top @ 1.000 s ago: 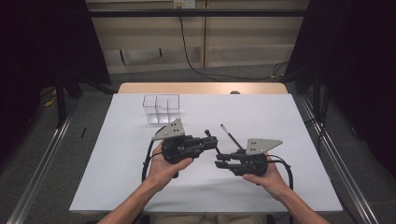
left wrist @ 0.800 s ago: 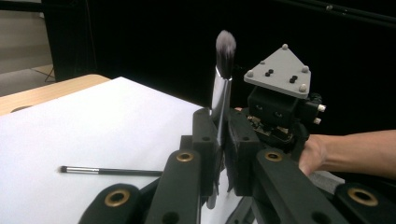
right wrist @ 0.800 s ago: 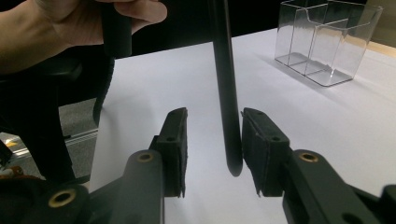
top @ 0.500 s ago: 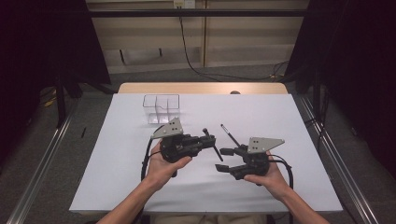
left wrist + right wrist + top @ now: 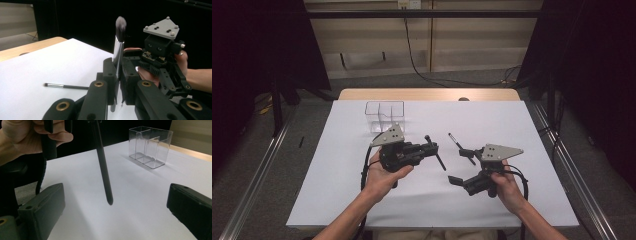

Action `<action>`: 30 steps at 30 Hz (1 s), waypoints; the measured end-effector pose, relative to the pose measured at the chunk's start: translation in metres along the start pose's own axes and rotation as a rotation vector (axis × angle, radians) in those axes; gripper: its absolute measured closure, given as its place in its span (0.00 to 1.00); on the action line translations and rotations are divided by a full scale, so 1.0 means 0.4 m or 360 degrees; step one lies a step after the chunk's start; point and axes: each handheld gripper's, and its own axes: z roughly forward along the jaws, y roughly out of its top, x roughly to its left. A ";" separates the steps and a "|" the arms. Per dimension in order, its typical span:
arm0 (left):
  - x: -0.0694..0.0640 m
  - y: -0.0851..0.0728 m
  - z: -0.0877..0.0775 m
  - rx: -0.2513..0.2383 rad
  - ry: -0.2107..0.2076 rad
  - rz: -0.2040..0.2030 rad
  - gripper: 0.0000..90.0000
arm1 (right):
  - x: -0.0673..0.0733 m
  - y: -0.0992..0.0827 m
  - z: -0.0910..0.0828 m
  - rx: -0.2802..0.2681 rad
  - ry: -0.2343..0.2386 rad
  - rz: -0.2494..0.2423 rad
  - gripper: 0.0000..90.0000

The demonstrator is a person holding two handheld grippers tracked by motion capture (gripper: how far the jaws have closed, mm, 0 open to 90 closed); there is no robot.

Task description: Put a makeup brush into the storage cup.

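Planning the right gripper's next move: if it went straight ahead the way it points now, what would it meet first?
Probably the dark handle of the makeup brush that the left gripper holds; it hangs between the right gripper's open jaws. Farther along stands the clear organizer. Depth is uncertain.

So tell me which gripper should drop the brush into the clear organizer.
Left. The left gripper is already shut on the makeup brush and is nearer the clear organizer; the right gripper has just been opening and holds nothing.

Clear divided organizer (image 5: 384, 114) — far left, thin brush (image 5: 455, 141) lying on white table (image 5: 537, 150)
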 end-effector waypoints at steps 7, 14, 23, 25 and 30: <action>0.015 0.016 -0.032 0.0008 0.0035 0.0004 0.93 | -0.010 0.006 -0.028 -0.0075 -0.0152 0.0002 0.03; 0.040 0.014 -0.060 0.0023 0.0105 -0.0014 0.93 | -0.021 -0.005 -0.070 -0.0108 -0.0289 0.0022 0.03; 0.060 0.013 -0.090 0.0030 0.0162 -0.0032 0.93 | -0.016 -0.033 -0.112 -0.0127 -0.0435 0.0030 0.03; 0.066 0.014 -0.099 0.0039 0.0183 -0.0030 0.93 | -0.016 -0.045 -0.129 -0.0126 -0.0477 0.0026 0.02; 0.092 0.021 -0.134 0.0049 0.0254 -0.0041 0.93 | -0.021 -0.064 -0.163 -0.0123 -0.0564 0.0046 0.02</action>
